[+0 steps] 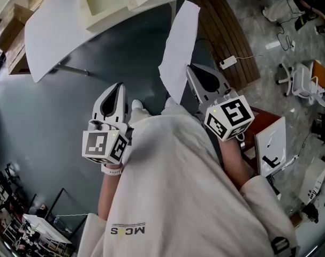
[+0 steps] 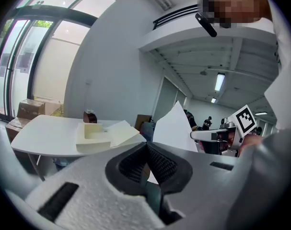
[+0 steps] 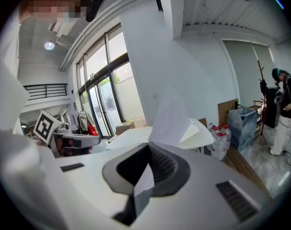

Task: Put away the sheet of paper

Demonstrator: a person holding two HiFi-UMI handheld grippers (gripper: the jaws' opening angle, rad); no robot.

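Note:
The white sheet of paper (image 1: 179, 44) stands on edge in the air over the grey floor, in front of the person. My right gripper (image 1: 188, 68) is shut on the sheet's lower edge. In the right gripper view the paper (image 3: 172, 113) rises from between the closed jaws of that gripper (image 3: 147, 146). My left gripper (image 1: 121, 85) hangs to the left of the sheet, shut and holding nothing. The left gripper view has its jaws (image 2: 146, 145) closed, with the paper (image 2: 174, 126) and the right gripper (image 2: 217, 135) beyond them.
A white table (image 1: 55, 36) stands ahead with an open cream box (image 1: 106, 4) on it. Cardboard boxes (image 1: 12, 28) lie at far left. A wooden platform (image 1: 226, 36) and a white chair (image 1: 299, 82) are on the right. A person (image 3: 284, 111) stands far right.

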